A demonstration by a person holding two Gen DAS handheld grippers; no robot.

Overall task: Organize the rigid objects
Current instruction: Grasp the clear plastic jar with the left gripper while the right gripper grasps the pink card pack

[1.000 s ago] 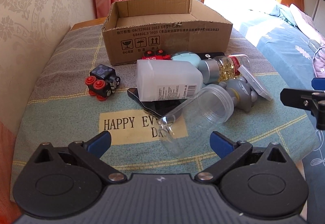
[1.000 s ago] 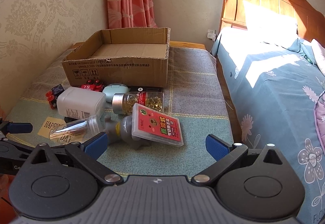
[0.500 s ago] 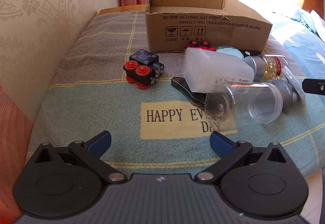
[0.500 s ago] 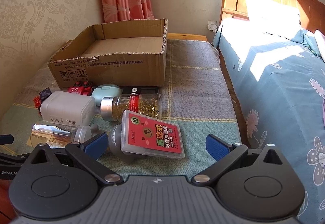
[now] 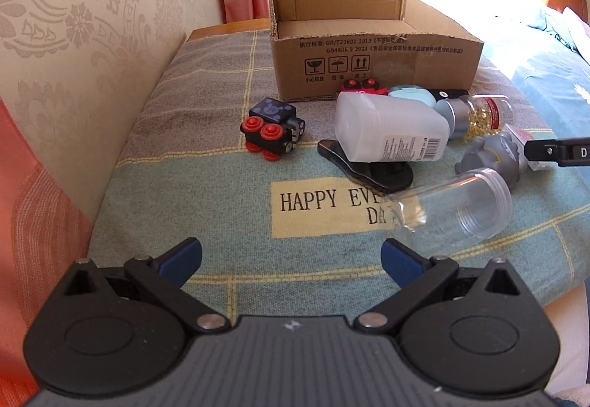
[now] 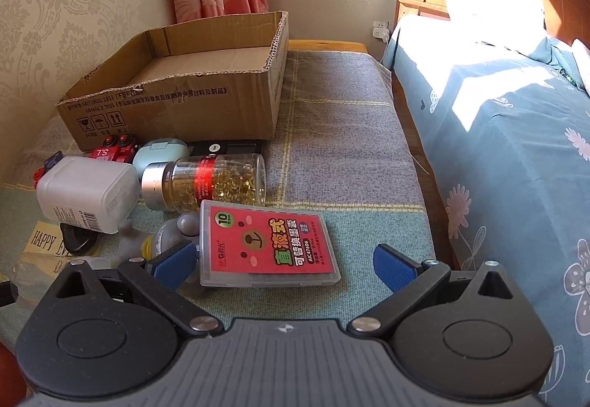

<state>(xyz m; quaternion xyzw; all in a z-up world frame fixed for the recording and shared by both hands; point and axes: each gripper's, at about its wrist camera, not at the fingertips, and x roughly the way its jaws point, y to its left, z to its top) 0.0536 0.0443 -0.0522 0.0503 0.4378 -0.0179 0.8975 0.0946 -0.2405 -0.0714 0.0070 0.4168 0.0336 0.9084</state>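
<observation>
An open cardboard box (image 5: 372, 49) stands at the back of the cloth-covered table; it also shows in the right wrist view (image 6: 177, 101). In front lie a white plastic bottle (image 5: 391, 134), a clear empty jar (image 5: 457, 208), a black toy car with red wheels (image 5: 273, 132), a jar of yellow capsules (image 6: 210, 182), a grey figure (image 5: 490, 156) and a red refill case (image 6: 265, 248). My left gripper (image 5: 291, 259) is open, short of the clear jar. My right gripper (image 6: 284, 259) is open around the near end of the red case.
A red toy (image 6: 116, 149), a pale blue case (image 6: 162, 152) and a black flat device (image 6: 228, 148) lie against the box front. A black oval item (image 5: 368, 167) lies under the white bottle. A bed (image 6: 509, 134) runs along the right. A wall (image 5: 73, 38) borders the left.
My left gripper has swung back right, bringing the clear jar toward the right of its view. My right gripper has moved forward and down onto the red case.
</observation>
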